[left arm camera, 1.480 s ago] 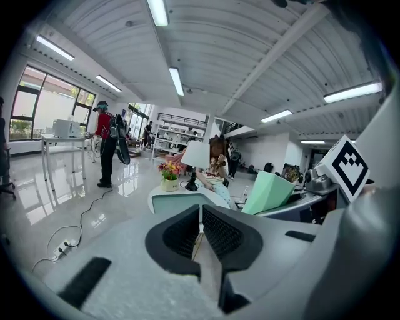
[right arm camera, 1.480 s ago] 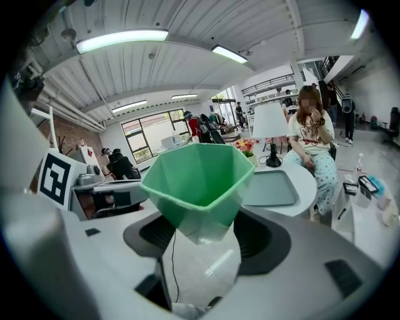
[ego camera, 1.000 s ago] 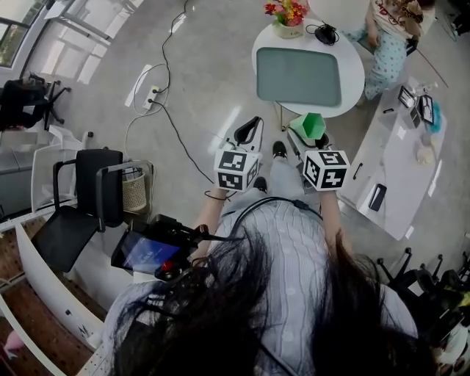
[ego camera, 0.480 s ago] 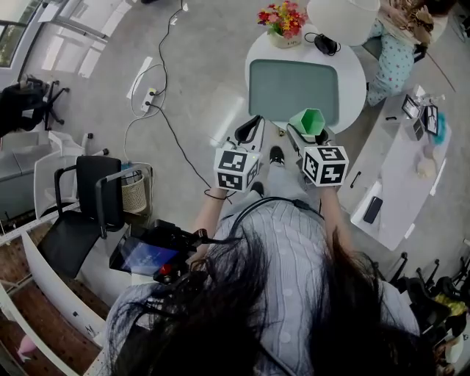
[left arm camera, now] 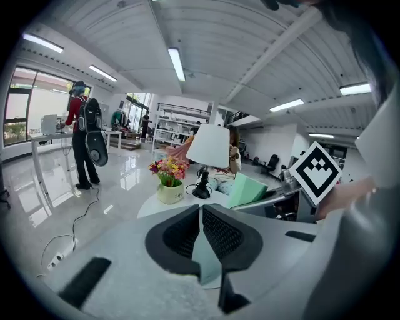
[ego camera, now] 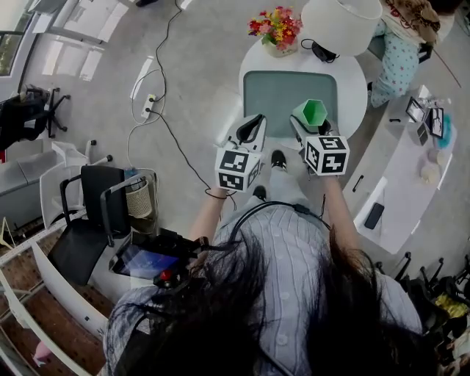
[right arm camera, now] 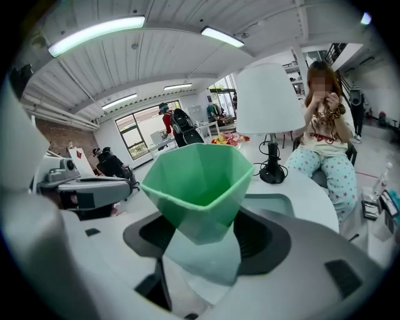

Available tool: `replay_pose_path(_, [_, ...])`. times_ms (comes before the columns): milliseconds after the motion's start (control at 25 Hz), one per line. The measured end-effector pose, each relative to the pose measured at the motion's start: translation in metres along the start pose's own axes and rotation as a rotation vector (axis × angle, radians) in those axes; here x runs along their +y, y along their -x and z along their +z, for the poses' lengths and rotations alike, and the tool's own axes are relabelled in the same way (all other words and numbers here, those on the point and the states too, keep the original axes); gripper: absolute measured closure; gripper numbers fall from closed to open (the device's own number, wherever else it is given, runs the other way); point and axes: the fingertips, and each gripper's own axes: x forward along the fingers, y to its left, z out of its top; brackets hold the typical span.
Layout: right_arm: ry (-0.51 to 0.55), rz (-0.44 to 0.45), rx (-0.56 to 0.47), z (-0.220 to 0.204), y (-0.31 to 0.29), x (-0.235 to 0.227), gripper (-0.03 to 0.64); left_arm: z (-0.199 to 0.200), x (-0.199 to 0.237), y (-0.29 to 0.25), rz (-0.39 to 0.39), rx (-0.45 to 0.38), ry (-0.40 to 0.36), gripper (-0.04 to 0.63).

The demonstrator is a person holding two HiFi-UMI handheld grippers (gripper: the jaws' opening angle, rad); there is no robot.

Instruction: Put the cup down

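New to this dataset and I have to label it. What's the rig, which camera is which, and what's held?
There is no robot: a person carries a two-jaw gripper in each hand. The top-down picture comes from a camera on their head. The other two come from cameras riding on each gripper, looking along its jaws. The right gripper is shut on a green cup, held over the near edge of a round white table. The left gripper is shut and empty. On the table are a grey mat, flowers and a lamp.

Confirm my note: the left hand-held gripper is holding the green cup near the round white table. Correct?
No. The right hand-held gripper holds the green cup near the round white table, as the right gripper view shows; the left hand-held gripper is shut on nothing.
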Motion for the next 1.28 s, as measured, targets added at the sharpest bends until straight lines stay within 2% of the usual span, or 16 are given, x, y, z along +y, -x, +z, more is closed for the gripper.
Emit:
replay_pose_path(640, [0.046, -0.004, 0.040, 0.003, -0.071, -0.048, 0.316, -0.005, 0.011, -0.041, 0.015, 0.041, 0.012, 0.568])
replay_pose_path(1280, [0.129, -0.073, 0.097, -0.008, -0.134, -0.089, 0.316, -0.009, 0.028, -0.046, 0.057, 0.062, 0.021, 0.568])
